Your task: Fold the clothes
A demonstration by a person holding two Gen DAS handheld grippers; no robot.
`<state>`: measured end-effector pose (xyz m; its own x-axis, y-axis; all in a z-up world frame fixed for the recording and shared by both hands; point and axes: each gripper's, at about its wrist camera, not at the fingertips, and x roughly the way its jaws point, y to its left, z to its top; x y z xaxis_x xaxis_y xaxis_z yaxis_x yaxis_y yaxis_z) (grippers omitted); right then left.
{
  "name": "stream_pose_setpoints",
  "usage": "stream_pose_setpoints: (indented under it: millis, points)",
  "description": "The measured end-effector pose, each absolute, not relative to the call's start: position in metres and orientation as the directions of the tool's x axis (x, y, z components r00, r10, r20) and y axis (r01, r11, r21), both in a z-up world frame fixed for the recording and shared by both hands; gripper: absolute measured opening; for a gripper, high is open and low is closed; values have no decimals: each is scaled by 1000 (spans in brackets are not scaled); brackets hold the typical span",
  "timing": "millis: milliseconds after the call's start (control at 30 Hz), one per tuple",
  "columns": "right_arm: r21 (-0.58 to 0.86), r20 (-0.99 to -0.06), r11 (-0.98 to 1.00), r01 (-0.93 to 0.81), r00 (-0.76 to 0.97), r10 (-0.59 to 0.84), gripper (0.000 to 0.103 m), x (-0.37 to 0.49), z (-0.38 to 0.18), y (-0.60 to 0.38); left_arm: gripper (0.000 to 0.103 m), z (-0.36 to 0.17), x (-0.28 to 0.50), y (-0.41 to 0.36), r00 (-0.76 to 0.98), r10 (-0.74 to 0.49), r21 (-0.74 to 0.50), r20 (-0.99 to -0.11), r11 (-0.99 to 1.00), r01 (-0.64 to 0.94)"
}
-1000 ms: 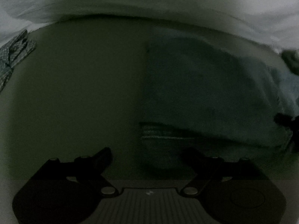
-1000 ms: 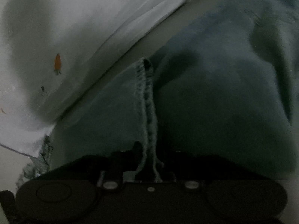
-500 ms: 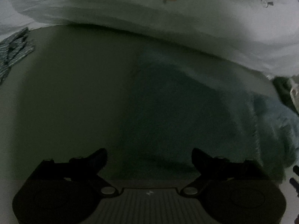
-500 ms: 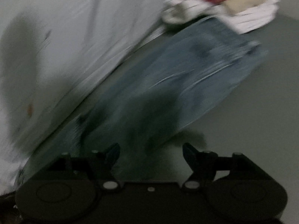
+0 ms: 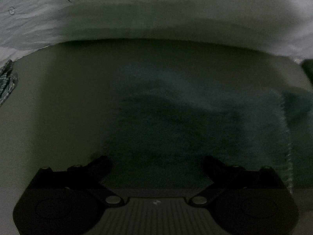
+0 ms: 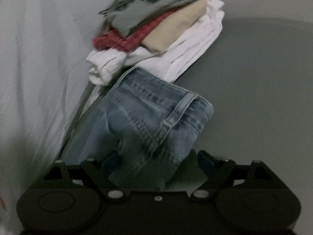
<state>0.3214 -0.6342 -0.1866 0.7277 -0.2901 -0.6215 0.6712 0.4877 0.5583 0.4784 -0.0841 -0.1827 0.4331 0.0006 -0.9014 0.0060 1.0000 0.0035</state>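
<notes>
Folded jeans point(image 6: 148, 117) on the grey surface point(image 6: 254, 78) just ahead of the right gripper point(image 6: 158, 160), jaws just spread wide, nothing clamped, left gripper point(image 5: 156, 164) likewise gaping over dim denim, near end hidden behind the tool, stacked folded clothes point(image 6: 156, 29) beyond, blurred.

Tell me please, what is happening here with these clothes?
A person is folding clothes with a handheld gripper in each hand. The folded jeans lie on the grey surface, next to a stack of folded clothes. The right gripper has just been opening and its fingers do not pinch the denim. The left gripper is also wide open above the jeans, holding nothing. Behind lies a white printed sheet. The fold looks finished.
</notes>
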Motion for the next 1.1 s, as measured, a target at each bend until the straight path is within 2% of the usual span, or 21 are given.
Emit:
stream_pose_setpoints:
  millis: [133, 233, 267, 333, 367, 433, 500, 600, 700, 967, 1100]
  points:
    - [698, -574, 324, 639, 769, -281, 80, 316, -197, -651, 103, -191, 476, -84, 426, 21, 26, -905, 1000, 6]
    - [843, -490, 91, 529, 828, -274, 80, 299, -214, -665, 103, -191, 476, -83, 427, 16, 21, -904, 1000, 7]
    - [885, -447, 7, 466, 853, -271, 76, 292, -222, -669, 103, -192, 478, -84, 430, 15, 20, -903, 1000, 6]
    - [930, -364, -150, 334, 892, -268, 58, 280, -241, -673, 103, -198, 489, -90, 443, 19, 21, -897, 1000, -1]
    - [935, -324, -235, 264, 907, -269, 43, 275, -251, -673, 103, -198, 486, -91, 452, 24, 23, -892, 1000, -7]
    - [917, -249, -378, 130, 925, -287, 38, 269, -271, -666, 103, -197, 482, -93, 464, 31, 25, -885, 1000, -18]
    - [898, -201, -437, 48, 929, -312, 35, 266, -277, -655, 103, -196, 481, -94, 458, 29, 23, -888, 1000, -18]
    - [878, -61, -468, -98, 948, -314, 34, 270, -277, -641, 103, -197, 488, -94, 441, 18, 17, -897, 1000, -7]
    - [882, 18, -447, -149, 958, -286, 34, 274, -258, -625, 103, -199, 496, -93, 431, 11, 13, -902, 1000, 1]
    - [891, 162, -401, -214, 974, -159, 34, 288, -212, -579, 103, -197, 493, -95, 434, 11, 11, -901, 1000, -2]
    - [911, 192, -363, -194, 980, -41, 34, 301, -186, -551, 103, -195, 493, -90, 421, -25, -21, -907, 1000, 14]
